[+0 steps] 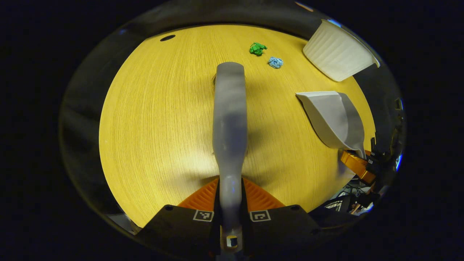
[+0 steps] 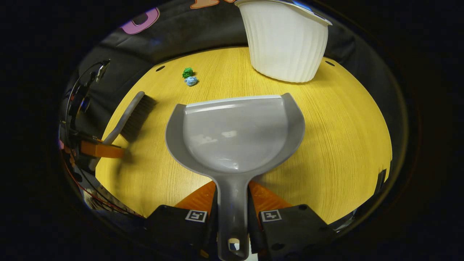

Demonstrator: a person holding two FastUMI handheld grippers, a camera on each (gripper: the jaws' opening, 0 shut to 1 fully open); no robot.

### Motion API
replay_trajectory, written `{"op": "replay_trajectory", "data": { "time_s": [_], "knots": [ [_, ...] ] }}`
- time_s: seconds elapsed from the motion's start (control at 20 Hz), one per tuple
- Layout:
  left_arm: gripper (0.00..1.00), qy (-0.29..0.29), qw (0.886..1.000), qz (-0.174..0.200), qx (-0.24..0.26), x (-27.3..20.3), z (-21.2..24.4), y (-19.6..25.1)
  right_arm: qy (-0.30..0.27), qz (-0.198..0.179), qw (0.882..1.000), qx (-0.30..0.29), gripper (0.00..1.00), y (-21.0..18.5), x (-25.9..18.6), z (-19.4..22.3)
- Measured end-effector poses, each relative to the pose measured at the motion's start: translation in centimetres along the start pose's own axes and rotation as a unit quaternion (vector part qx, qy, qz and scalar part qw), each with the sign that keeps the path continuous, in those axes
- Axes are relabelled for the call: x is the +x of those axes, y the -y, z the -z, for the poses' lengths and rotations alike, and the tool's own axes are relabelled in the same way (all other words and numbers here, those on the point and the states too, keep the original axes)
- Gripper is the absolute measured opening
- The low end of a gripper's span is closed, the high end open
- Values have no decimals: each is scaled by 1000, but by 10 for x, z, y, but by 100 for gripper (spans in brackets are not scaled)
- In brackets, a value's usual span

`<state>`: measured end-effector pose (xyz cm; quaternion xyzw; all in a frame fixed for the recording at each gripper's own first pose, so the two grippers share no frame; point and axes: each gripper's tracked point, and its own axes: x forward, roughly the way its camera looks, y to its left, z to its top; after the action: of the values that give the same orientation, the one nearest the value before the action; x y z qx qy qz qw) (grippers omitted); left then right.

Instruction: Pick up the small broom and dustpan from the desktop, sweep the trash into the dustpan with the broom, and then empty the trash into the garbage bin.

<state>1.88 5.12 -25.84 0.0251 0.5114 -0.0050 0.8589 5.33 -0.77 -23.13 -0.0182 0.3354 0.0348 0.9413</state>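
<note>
L gripper (image 1: 230, 203), left gripper view: both fingers pressed on the broom (image 1: 229, 119) handle, one each side, jaws narrow. Broom runs straight out from the fingers over the desktop (image 1: 152, 119); grey back faces the camera. Whether the bristles touch the wood can't be told from here, prob. just above it.

R gripper (image 2: 232, 214), right gripper view: fingers clamped on the dustpan (image 2: 235, 134) handle, jaws narrow, hang-hole of the handle showing below the fingers. Pan opens away from the gripper, lip toward the bin (image 2: 286, 43). Pan interior is bare.

Places rel. to the bin, right gripper view:
- Bin is white, ribbed, upright at the far edge of the desktop, just beyond the dustpan lip, not touching it.
- Green paper wad (image 2: 187, 72) and blue paper wad (image 2: 191, 81) lie left of the bin, well apart from it, the two just beside each other, blue nearer the camera.
- Broom sits farther left of the bin than the wads, bristles down on or close to the wood, handle in the L gripper at the desktop's left edge.

Left gripper view: bin at upper right; wads between the bin and the broom tip, both beyond the tip; dustpan below the bin, held off to the right.
</note>
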Motion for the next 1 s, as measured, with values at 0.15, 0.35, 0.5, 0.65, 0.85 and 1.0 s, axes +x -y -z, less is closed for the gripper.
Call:
{"op": "replay_trajectory", "data": {
  "time_s": [0.15, 0.35, 0.5, 0.65, 0.85, 1.0],
  "knots": [
    [21, 6, 1000, -4, 22, 3, -20, -10, -10, -5, 1000, -6, 40, -1, 0, 1],
    [22, 23, 995, -38, 87, 7, -62, -32, -25, -8, 999, -18, 40, 0, -2, 3],
    [22, 28, 991, -47, 121, 12, -93, -41, -37, -6, 999, -22, 40, 1, -1, 5],
    [21, 36, 985, -57, 158, 17, -123, -49, -43, -3, 999, -27, 40, 1, -1, 7],
    [21, 41, 971, -71, 223, 32, -162, -55, -50, 4, 998, -28, 39, 1, -4, 9],
    [22, 46, 958, -72, 274, 42, -185, -48, -59, 7, 998, -34, 39, 1, -3, 11]
  ]
}}
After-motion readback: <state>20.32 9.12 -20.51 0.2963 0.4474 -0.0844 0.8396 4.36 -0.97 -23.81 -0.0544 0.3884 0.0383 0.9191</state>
